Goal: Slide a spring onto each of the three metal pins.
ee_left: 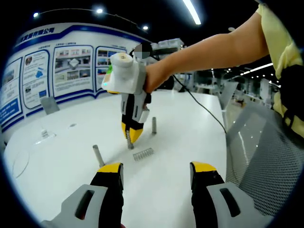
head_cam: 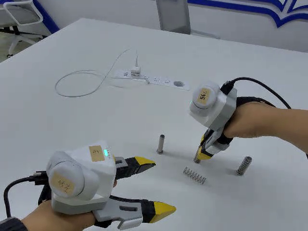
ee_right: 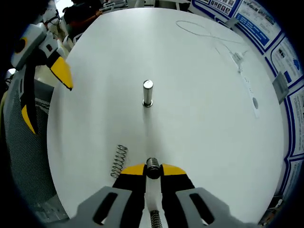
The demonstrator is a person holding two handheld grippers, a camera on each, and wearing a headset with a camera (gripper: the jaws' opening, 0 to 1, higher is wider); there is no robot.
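White tabletop (head_cam: 72, 130) stretches across the head view, with a power strip (head_cam: 154, 80) and a looped white cable (head_cam: 82, 77) in the upper middle. At the lower left of that view the left gripper (head_cam: 155, 185) hovers with its yellow-tipped jaws wide apart, gripping nothing. At the right, the right gripper (head_cam: 202, 155) points down at the table, its jaws closed on an upright spring (ee_right: 152, 168); I cannot tell whether a pin stands inside it. A bare metal pin (head_cam: 160, 144) stands upright near the centre, apart from both grippers. A loose spring (head_cam: 194, 175) lies flat on the table just beside the right gripper's tips. Another spring (head_cam: 244, 165) stands upright further right, below the person's right hand (head_cam: 250, 120).
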